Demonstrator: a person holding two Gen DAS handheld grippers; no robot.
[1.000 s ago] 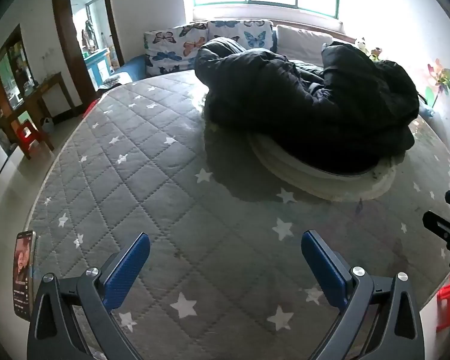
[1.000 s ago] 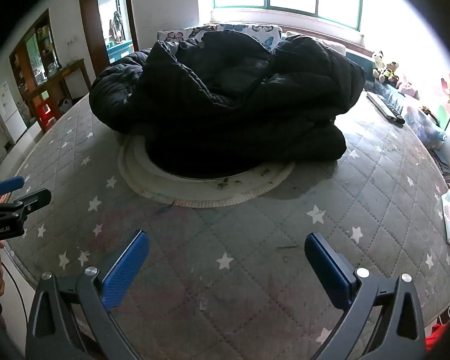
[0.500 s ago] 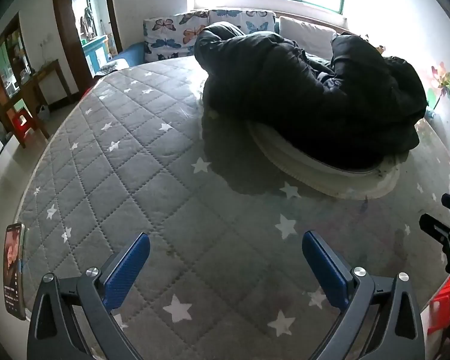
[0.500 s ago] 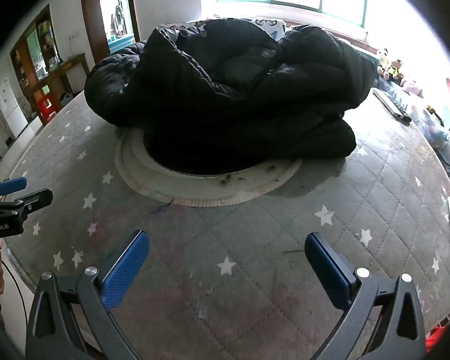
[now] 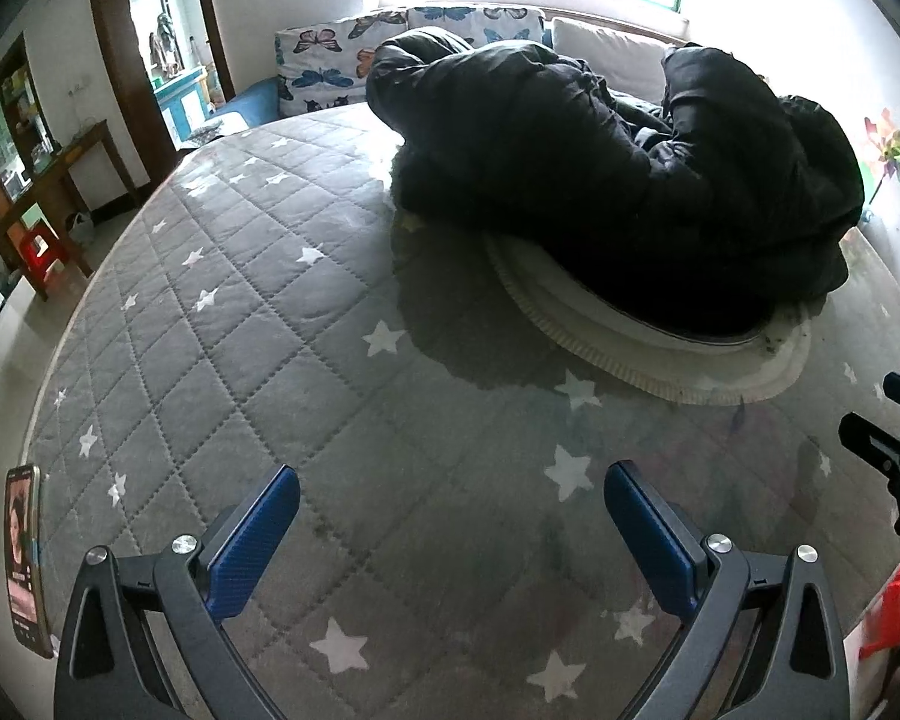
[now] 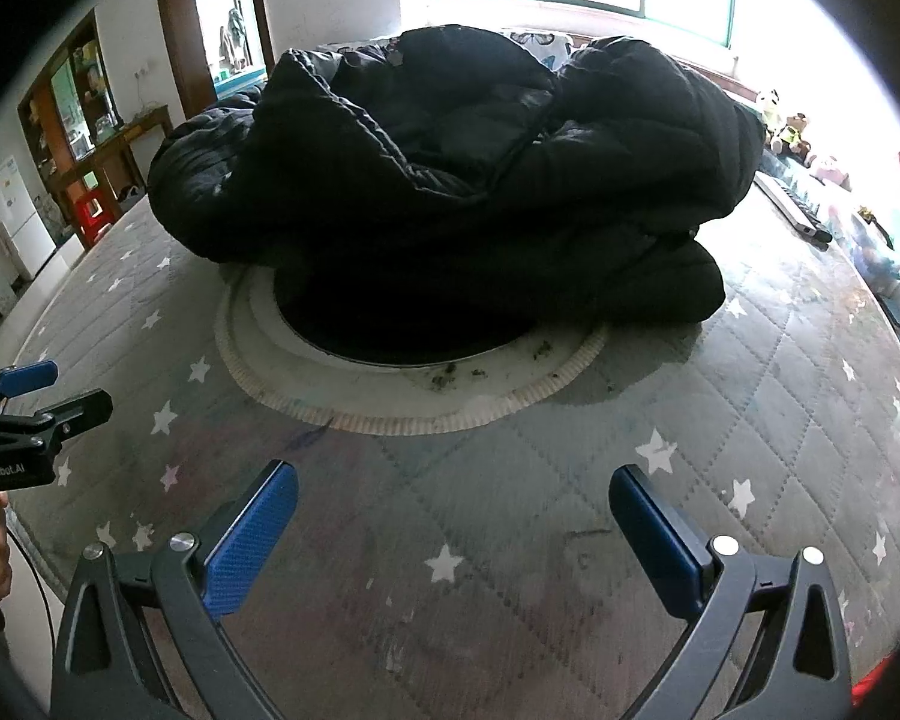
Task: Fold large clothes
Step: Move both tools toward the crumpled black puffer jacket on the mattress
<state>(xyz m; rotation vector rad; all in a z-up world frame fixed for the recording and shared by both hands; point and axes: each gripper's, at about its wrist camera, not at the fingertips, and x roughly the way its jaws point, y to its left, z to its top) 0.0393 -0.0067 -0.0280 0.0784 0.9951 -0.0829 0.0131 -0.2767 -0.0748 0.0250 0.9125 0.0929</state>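
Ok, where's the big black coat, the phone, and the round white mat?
big black coat [image 6: 450, 180], right wrist view, on its crumpled middle.
phone [image 5: 24, 558], left wrist view, on its lit screen.
round white mat [image 6: 390, 384], right wrist view, on its bare front part.

— What's the garment?
— A black puffy coat, quilted and bulky, heaped in a crumpled mound.
— Where is it?
— At twelve o'clock from the right camera, toward one o'clock from the left, lying unfolded, one rounded end bulging toward ten o'clock.
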